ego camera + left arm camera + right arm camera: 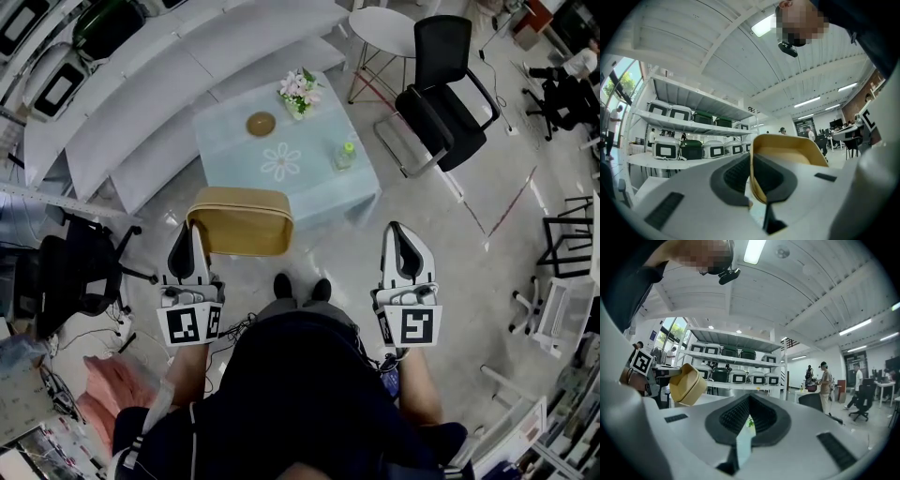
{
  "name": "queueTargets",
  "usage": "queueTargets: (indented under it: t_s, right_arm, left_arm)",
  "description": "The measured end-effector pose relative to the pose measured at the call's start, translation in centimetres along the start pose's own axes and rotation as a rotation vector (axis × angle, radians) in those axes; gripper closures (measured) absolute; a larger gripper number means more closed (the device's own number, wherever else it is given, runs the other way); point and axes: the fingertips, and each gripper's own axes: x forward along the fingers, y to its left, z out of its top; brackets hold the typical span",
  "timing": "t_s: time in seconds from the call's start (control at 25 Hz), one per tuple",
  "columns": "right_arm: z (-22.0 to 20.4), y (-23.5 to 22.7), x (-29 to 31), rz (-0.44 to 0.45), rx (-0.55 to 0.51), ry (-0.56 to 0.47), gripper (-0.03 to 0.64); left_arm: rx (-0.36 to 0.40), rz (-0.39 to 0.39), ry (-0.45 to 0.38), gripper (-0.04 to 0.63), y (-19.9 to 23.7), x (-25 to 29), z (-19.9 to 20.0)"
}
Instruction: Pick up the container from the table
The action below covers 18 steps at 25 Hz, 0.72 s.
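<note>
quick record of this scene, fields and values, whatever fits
container: tan, open-topped container, up in the air and tilted
left gripper: left gripper shut on the container's wall at the rim
right gripper: right gripper jaws together, nothing between them
table: table with pale blue cloth, ahead of the person
on table: flowers, round brown disc, small bottle with green cap
task state: container is off the table, carried by the left gripper alone
</note>
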Motion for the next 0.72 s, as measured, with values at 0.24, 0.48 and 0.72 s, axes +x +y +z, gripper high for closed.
queueTargets:
  t_s: [0.24,0.48,0.72]
  right_arm:
    - [0.1,0.6,-0.3,-0.013,-0.054,0.021,0.620]
    - [0.2,0.5,0.1,-0.018,-0.050,0.020,0.618]
    - [0.1,0.8,0.2,-0.006,-0.060,0.025,0.620]
  left_arm:
    - [0.022,0.011,-0.024,0.575,0.1,-0.9,0.5]
    - [0.033,0.015,-0.040,0.575,-0.1,-1.2,0.8]
    - [0.035,0.012,-0.043,0.575,-0.1,-1.6,0.9]
